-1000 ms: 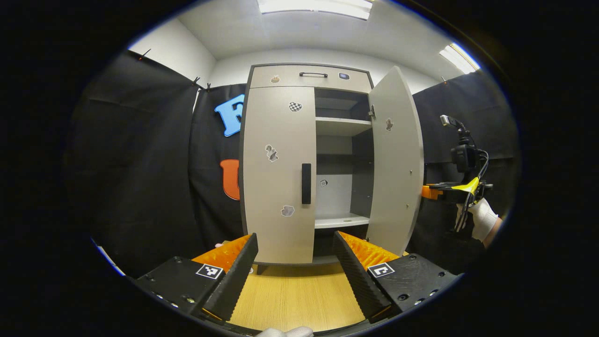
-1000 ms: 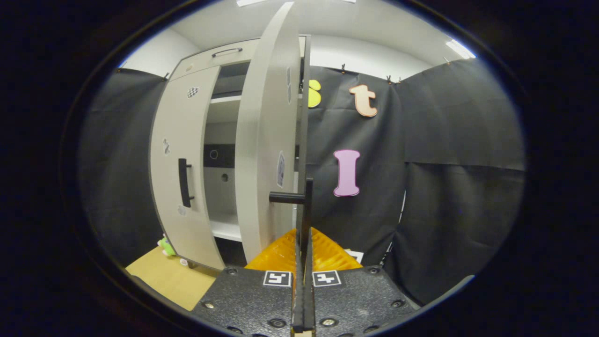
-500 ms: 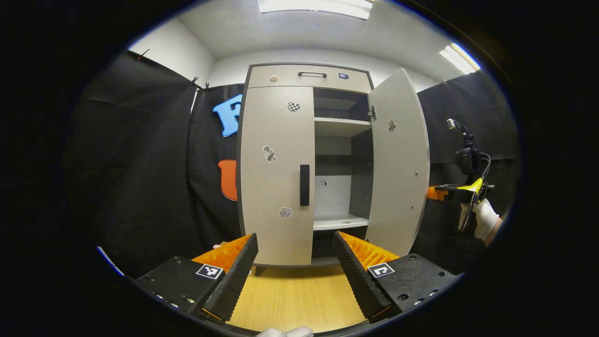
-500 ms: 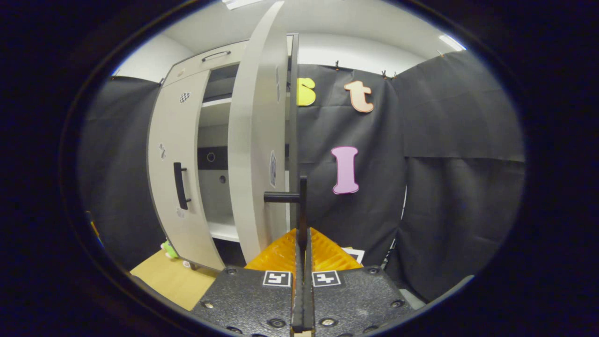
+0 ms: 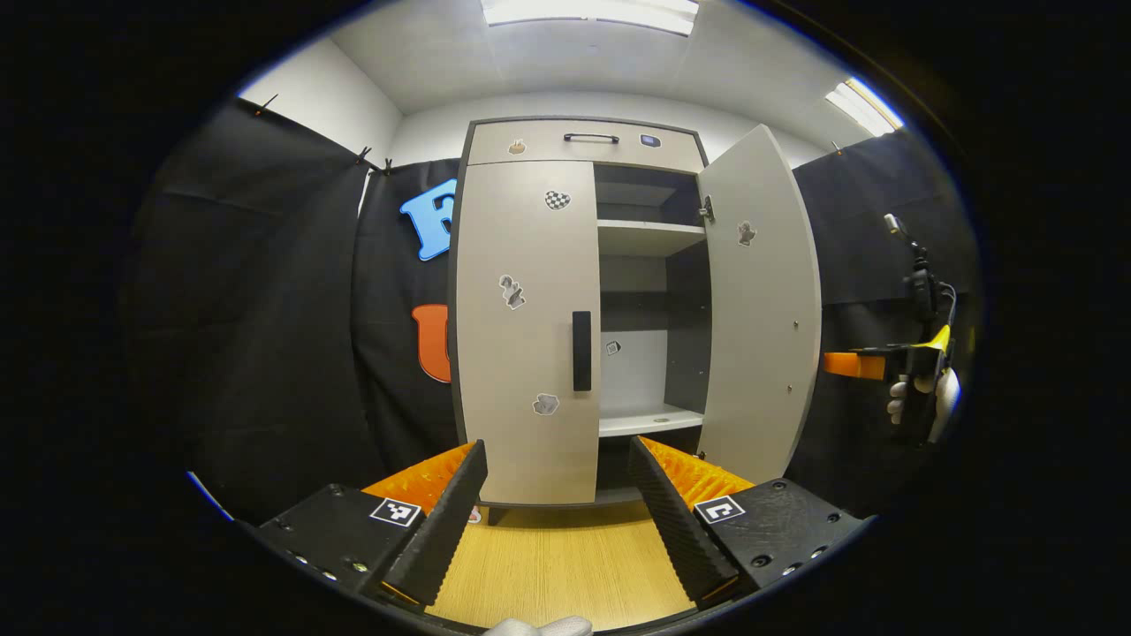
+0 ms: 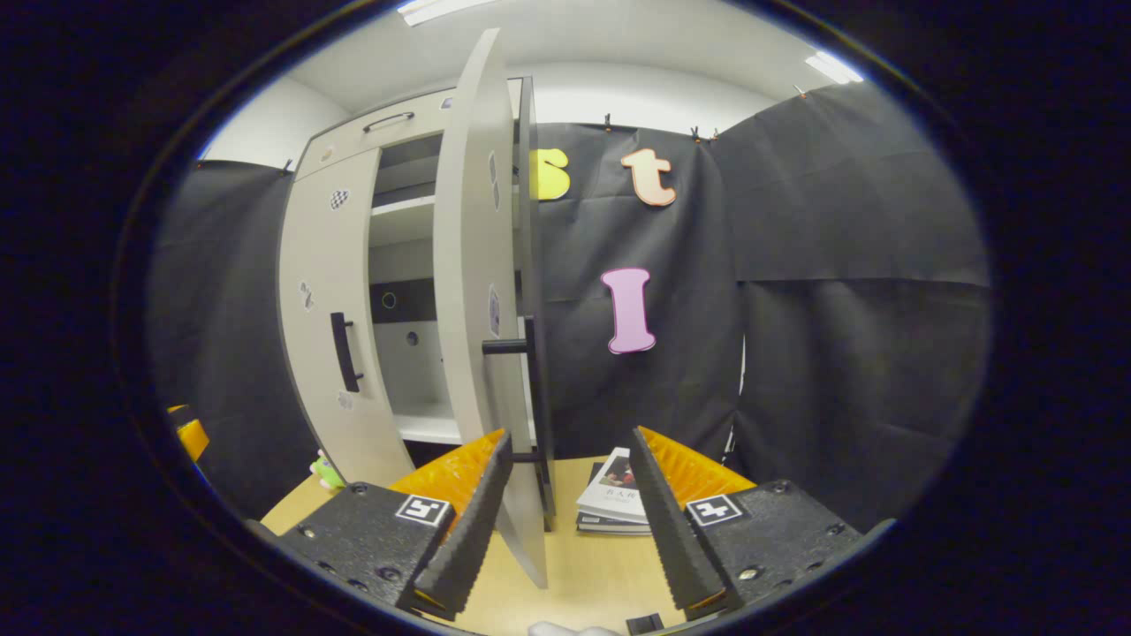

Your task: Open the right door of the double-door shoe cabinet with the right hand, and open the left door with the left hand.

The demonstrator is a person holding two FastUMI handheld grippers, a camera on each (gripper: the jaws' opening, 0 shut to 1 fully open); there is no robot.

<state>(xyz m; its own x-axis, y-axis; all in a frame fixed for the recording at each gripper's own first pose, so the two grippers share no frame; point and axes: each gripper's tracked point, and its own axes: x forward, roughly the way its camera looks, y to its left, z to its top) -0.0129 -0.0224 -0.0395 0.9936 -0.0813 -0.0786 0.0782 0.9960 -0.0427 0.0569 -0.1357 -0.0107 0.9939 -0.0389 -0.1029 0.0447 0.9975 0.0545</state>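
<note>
Handle (image 5: 580, 350) of the left door (image 5: 527, 327) is the reference for the coming move. It is a dark vertical bar, long axis upright, mounted near the door's inner edge at about mid-height. In the left gripper view it lies straight ahead of and above the left gripper (image 5: 557, 508), well apart from it, and roughly centred over the gap between the fingers.

Left gripper state: jaws spread, nothing between them. The fingers open sideways, across the upright bar, so a straight advance with a rise should bring one finger to each side of it; this is a judgement, not an observation.

Left door: shut, flush with the cabinet (image 5: 583, 141) front. Right door (image 5: 762, 300): swung outward, leaving the shelves (image 5: 649, 237) exposed. The first half of the task looks complete; the second has not begun.

Right gripper (image 6: 565, 521) state: jaws apart, holding nothing. In the right gripper view the right door stands edge-on just ahead of the fingers, and its handle (image 6: 528, 389) lies close to the left finger, apparently without contact. In the left gripper view this gripper (image 5: 853, 364) sits far to the right, clear of the open door, held by a gloved hand (image 5: 919, 397).

Nearer tool for the shut door: the left gripper, which faces it squarely. Magazines (image 6: 614, 495) lie on the wooden floor (image 5: 557, 565) beyond the open door, outside the left door's swing as far as can be judged.
</note>
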